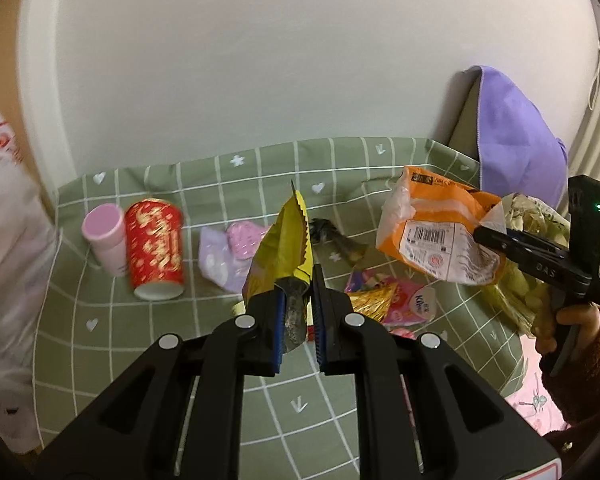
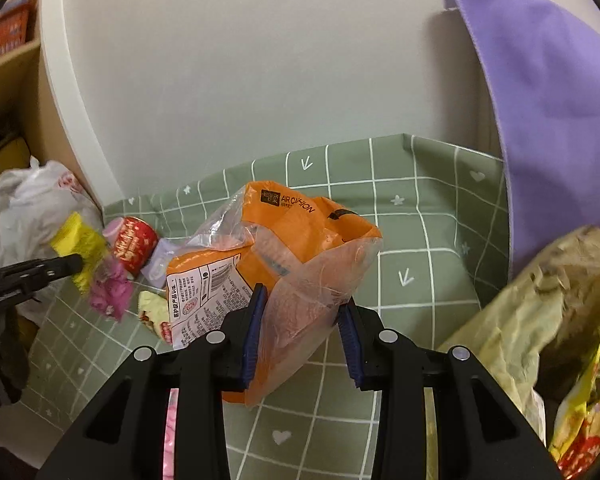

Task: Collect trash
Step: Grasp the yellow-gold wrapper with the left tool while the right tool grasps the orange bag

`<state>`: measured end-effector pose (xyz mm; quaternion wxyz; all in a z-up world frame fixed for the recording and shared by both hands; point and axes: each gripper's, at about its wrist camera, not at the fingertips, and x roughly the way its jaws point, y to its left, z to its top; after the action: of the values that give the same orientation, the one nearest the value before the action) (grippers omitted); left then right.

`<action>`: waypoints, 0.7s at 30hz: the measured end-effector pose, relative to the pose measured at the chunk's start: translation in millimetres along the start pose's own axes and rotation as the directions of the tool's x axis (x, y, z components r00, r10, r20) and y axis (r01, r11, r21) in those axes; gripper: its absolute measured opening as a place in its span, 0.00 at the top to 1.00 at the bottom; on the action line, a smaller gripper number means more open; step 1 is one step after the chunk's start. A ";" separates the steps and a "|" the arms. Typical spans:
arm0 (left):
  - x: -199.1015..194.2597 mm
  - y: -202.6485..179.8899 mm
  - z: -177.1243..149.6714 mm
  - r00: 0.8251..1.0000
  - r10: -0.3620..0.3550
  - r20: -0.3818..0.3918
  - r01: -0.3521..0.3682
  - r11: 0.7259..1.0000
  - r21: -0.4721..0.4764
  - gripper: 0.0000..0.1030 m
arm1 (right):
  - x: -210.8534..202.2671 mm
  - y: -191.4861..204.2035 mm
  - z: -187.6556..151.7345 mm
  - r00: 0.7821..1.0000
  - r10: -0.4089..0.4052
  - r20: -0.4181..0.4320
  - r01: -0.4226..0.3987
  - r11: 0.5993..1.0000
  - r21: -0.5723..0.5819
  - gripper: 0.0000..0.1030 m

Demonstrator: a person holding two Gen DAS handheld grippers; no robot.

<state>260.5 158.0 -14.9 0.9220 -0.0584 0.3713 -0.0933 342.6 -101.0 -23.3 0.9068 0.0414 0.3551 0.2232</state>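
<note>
left gripper (image 1: 300,300): my jaws clenched on a yellow wrapper (image 1: 282,240), pads nearly together, foil pinched between them, wrapper sticks up past my fingertips, lifted off the cloth
right gripper (image 2: 300,320): my jaws grasping an orange plastic bag (image 2: 284,252), blue pads pressed into its clear crumpled end, bag held up off the cloth
right gripper from left cam: black tool at right edge, bag hanging from its tip, a hand (image 1: 564,320) in a rust sleeve on the grip
left gripper from right cam: black tip at far left with the yellow wrapper on it, blurry
table: green grid tablecloth (image 1: 140,344) with hearts and stars, white wall behind
red cup (image 1: 155,248): gold print, upside down on the cloth, back left
pink bottle (image 1: 106,236): just beside the red cup, to its left, touching or nearly, cannot tell
purple packet (image 1: 220,260): flat on cloth right of the cup, pink packet against it
pink-gold wrappers (image 1: 392,300): small pile on cloth under the orange bag
dark scrap (image 1: 332,236): on cloth behind my yellow wrapper, too blurry to tell what
trash bag (image 2: 540,300): beige, crumpled, open, at right edge, wrappers inside
purple cloth (image 2: 548,100): hanging at back right
white plastic bag (image 1: 8,240): at left edge off the table
</note>
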 end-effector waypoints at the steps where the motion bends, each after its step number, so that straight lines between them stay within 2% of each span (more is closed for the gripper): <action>1: 2.6 -3.2 1.5 1.000 -0.007 -0.005 0.007 1.000 0.011 0.90 | -1.9 -0.9 -2.6 1.000 0.021 -0.009 -0.021 1.000 0.007 0.67; 4: 8.9 -12.8 0.6 0.999 -0.023 -0.023 0.024 0.999 0.043 0.90 | -2.2 1.1 -13.5 0.999 0.034 -0.040 -0.034 0.999 0.007 0.63; 6: 12.6 -17.8 -2.3 0.999 -0.032 -0.034 0.034 0.998 0.058 0.90 | 3.6 2.7 -26.4 0.997 0.032 -0.076 -0.031 0.999 0.015 0.58; 10: 18.4 -19.1 -7.2 0.998 -0.041 -0.047 0.044 0.997 0.057 0.89 | 12.7 1.1 -48.1 0.992 -0.006 -0.127 0.012 0.999 0.048 0.36; 13: 19.5 -16.4 -9.0 0.998 -0.045 -0.047 0.048 0.997 0.052 0.88 | 16.6 2.9 -58.3 0.984 0.036 -0.174 -0.026 0.998 0.061 0.36; 15: 19.2 -13.9 -10.3 0.998 -0.041 -0.047 0.043 0.998 0.050 0.88 | 23.9 8.0 -64.9 0.968 0.047 -0.248 -0.036 0.998 0.048 0.36; 17: 18.4 -11.2 -10.8 0.998 -0.039 -0.045 0.041 0.998 0.041 0.88 | 20.8 12.7 -68.8 0.975 0.012 -0.222 -0.006 1.000 0.029 0.36; 21: 19.6 -7.7 -11.7 0.998 -0.037 -0.043 0.039 0.999 0.026 0.87 | 13.0 8.7 -66.1 0.991 0.003 -0.131 0.011 0.995 0.101 0.36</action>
<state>265.2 145.8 -35.2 0.9126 -0.0513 0.3883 -0.1170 304.0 -93.0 -78.6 0.8787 0.0720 0.4249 0.2053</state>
